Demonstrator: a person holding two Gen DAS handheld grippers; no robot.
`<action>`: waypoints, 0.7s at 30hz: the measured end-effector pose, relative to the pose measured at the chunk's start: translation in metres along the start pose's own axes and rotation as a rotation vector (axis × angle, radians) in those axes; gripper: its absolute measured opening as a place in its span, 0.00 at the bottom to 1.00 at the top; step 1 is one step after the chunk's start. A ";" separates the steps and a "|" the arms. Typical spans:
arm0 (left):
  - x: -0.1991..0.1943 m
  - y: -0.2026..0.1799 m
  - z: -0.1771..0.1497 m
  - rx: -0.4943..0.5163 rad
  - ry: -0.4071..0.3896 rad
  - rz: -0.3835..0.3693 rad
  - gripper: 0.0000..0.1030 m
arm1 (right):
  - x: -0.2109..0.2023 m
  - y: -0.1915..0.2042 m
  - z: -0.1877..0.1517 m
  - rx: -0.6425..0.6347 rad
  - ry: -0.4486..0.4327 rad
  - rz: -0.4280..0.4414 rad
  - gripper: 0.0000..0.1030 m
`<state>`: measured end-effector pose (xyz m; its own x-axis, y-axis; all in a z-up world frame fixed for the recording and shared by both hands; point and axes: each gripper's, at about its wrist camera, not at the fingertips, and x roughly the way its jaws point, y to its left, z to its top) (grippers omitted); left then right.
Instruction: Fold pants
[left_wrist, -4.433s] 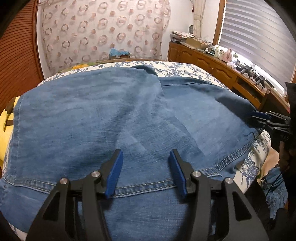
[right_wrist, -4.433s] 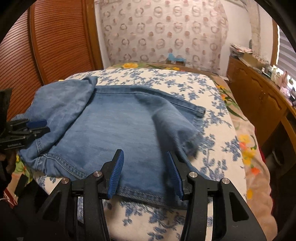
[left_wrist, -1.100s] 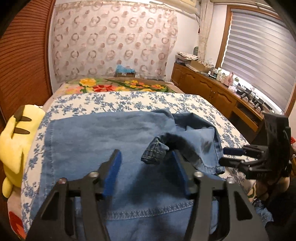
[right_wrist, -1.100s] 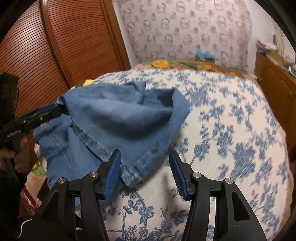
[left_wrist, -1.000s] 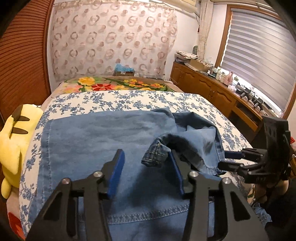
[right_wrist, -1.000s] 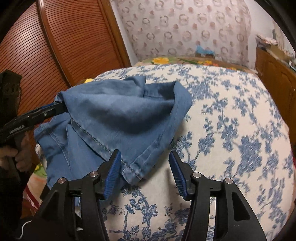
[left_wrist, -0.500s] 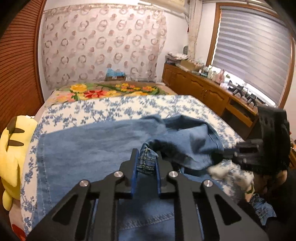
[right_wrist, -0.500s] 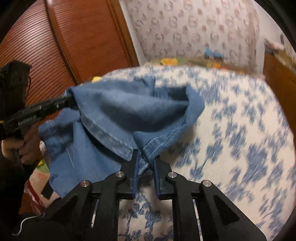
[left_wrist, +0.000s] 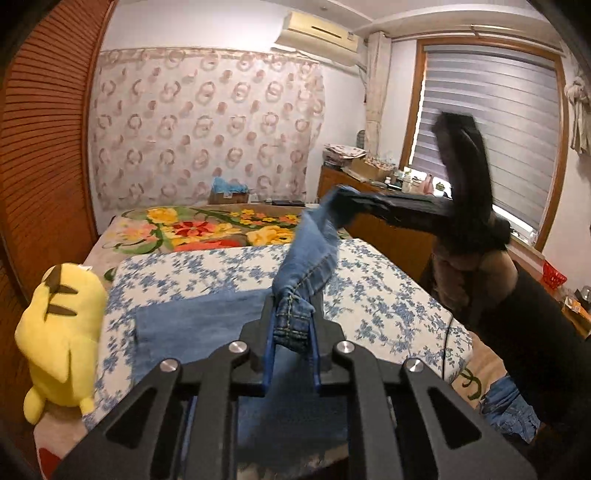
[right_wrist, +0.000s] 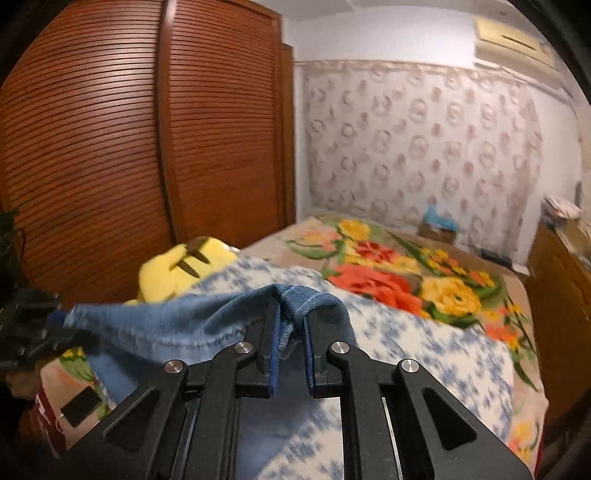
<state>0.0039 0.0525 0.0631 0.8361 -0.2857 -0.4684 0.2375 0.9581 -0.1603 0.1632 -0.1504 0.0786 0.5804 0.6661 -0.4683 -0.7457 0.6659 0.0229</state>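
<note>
The blue denim pants (left_wrist: 207, 325) hang lifted over the bed, a band of cloth stretched between my two grippers. My left gripper (left_wrist: 293, 325) is shut on a stitched hem of the pants low in the left wrist view. My right gripper (left_wrist: 354, 202) shows there raised at the upper right, gripping the far end of the cloth. In the right wrist view my right gripper (right_wrist: 291, 332) is shut on bunched denim (right_wrist: 177, 321), and the left gripper (right_wrist: 55, 328) holds the other end at the far left.
The bed has a blue-flowered sheet (left_wrist: 376, 295) and a bright floral blanket (left_wrist: 192, 229) at its head. A yellow plush toy (left_wrist: 59, 332) sits at the bed's left edge. A wooden louvred wardrobe (right_wrist: 110, 147) stands on the left and a cluttered dresser (left_wrist: 373, 173) on the right.
Both grippers closed on the pants' hem about half a second ago and have since lifted it well above the bed. The cloth that lay spread out now hangs between them.
</note>
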 end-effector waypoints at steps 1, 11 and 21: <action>-0.003 0.003 -0.005 -0.002 0.008 0.015 0.12 | 0.009 0.006 0.005 -0.001 0.006 0.020 0.07; 0.004 0.046 -0.059 -0.093 0.098 0.095 0.12 | 0.111 0.074 0.005 -0.095 0.120 0.116 0.07; 0.029 0.074 -0.101 -0.179 0.183 0.139 0.15 | 0.191 0.111 -0.018 -0.141 0.243 0.115 0.07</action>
<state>-0.0040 0.1128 -0.0501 0.7476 -0.1670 -0.6428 0.0223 0.9737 -0.2270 0.1856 0.0443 -0.0243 0.4068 0.6232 -0.6679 -0.8500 0.5260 -0.0270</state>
